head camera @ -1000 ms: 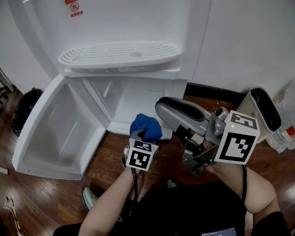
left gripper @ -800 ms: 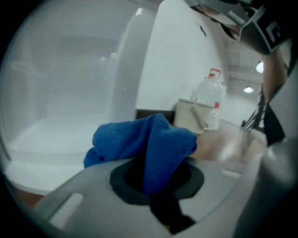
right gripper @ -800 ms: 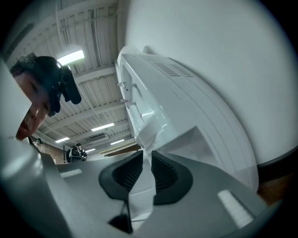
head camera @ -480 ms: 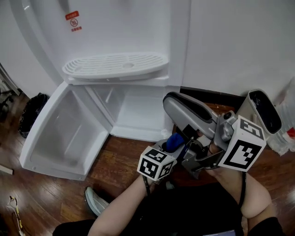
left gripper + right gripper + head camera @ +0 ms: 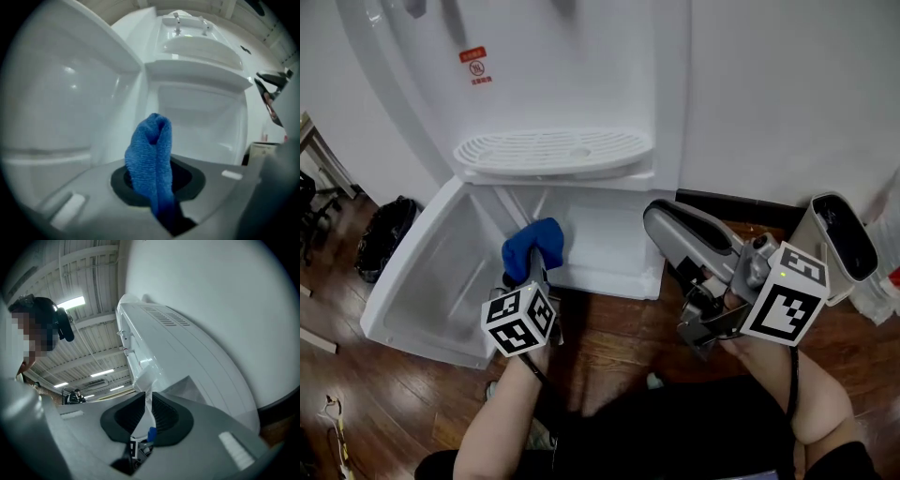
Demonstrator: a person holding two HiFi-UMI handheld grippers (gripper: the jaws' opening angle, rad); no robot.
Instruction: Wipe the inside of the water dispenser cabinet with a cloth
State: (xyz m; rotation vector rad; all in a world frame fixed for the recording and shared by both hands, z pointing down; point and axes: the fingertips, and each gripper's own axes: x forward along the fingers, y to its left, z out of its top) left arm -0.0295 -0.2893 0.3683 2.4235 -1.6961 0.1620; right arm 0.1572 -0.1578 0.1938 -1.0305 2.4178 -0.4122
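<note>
The white water dispenser's cabinet (image 5: 602,236) stands open below the drip tray (image 5: 549,150), its door (image 5: 427,281) swung out to the left. My left gripper (image 5: 532,274) is shut on a folded blue cloth (image 5: 534,246) and holds it just in front of the opening, at its left side. In the left gripper view the cloth (image 5: 152,154) sticks up from the left gripper (image 5: 157,174), with the cabinet interior (image 5: 199,117) behind it. My right gripper (image 5: 659,218) hovers right of the opening. Its jaws are closing to a narrow gap, and the right gripper (image 5: 148,401) has nothing in it.
A dark bag (image 5: 384,239) lies on the wooden floor (image 5: 609,342) left of the door. A white bin-like container (image 5: 844,246) stands at the far right by the wall. A red warning sticker (image 5: 473,67) marks the dispenser front. A shoe tip (image 5: 653,381) shows below.
My left gripper has carried the blue cloth from beside the right gripper up and to the left, to the cabinet opening. The right gripper has stayed almost where it was.
</note>
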